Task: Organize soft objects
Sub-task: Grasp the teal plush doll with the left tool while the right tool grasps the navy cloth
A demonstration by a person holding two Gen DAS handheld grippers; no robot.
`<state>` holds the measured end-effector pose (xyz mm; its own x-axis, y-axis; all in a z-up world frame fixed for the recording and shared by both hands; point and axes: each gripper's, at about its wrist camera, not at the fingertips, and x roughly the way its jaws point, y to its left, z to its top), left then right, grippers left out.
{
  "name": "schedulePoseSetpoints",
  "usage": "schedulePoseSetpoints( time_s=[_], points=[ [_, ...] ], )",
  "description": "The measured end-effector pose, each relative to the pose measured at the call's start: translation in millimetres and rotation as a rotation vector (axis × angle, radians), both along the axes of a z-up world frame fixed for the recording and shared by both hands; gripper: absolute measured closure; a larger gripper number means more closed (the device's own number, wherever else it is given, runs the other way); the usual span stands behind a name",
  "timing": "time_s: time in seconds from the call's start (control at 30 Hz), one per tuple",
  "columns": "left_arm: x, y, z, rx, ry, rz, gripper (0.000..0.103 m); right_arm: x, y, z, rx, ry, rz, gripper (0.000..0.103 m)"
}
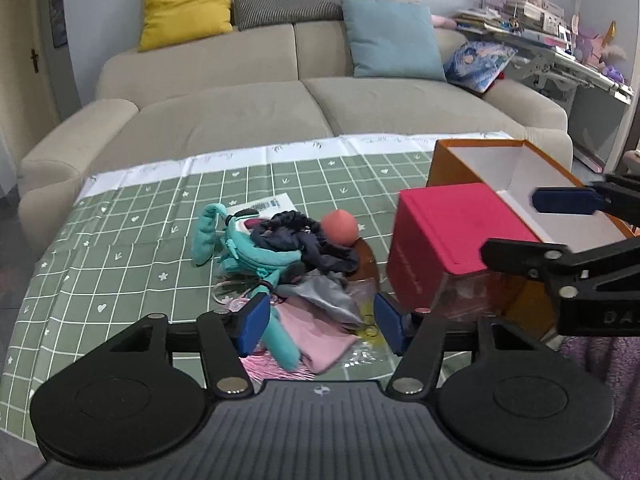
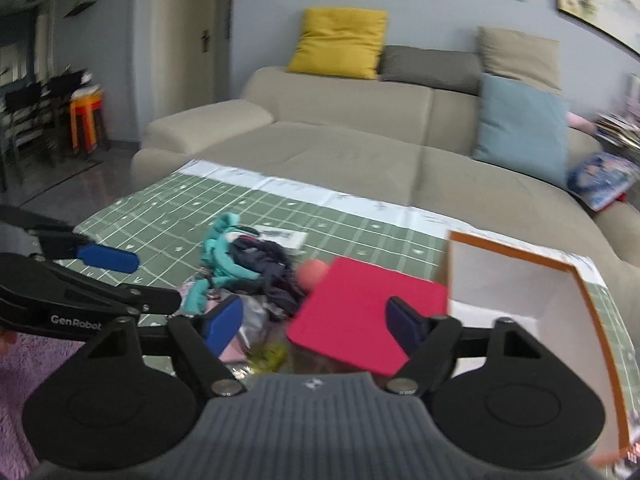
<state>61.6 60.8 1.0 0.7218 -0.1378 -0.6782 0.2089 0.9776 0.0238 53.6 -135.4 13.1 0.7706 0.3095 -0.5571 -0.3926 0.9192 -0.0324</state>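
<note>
A pile of soft things lies on the green checked tablecloth [image 1: 120,240]: a teal plush toy [image 1: 248,248], dark blue cloth [image 1: 304,240], grey satin cloth [image 1: 320,296], a pink pouch [image 1: 320,340] and a coral ball [image 1: 339,227]. My left gripper [image 1: 320,322] is open and empty, just above the near end of the pile. An open orange box [image 1: 520,176] with a white inside stands at the right, with a red box [image 1: 444,240] in front of it. My right gripper [image 2: 316,322] is open and empty above the red box [image 2: 368,312]. The pile also shows in the right wrist view [image 2: 256,268].
A beige sofa [image 1: 280,100] with yellow, striped, beige and blue cushions stands behind the table. A white paper slip [image 1: 268,205] lies behind the pile. A cluttered desk [image 1: 560,52] is at the far right. A purple rug [image 2: 24,360] lies below the table's near edge.
</note>
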Motion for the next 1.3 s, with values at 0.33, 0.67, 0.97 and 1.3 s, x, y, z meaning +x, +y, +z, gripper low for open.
schedulePoseSetpoints(
  time_s=[0.33, 0.67, 0.97, 1.3],
  points=[
    [75, 52, -6, -0.134, 0.144, -0.009, 0.037, 94, 56, -4, -0.055, 0.164, 0.145, 0.037],
    [145, 90, -29, -0.139, 0.263, -0.008, 0.06, 203, 92, -39, -0.012, 0.489, 0.118, 0.032],
    [170, 113, -42, -0.128, 0.31, -0.044, 0.061, 247, 125, -70, 0.033, 0.593, 0.076, 0.022],
    [174, 119, -47, -0.235, 0.311, -0.09, 0.036, 263, 113, -101, 0.114, 0.737, 0.014, 0.092]
  ],
)
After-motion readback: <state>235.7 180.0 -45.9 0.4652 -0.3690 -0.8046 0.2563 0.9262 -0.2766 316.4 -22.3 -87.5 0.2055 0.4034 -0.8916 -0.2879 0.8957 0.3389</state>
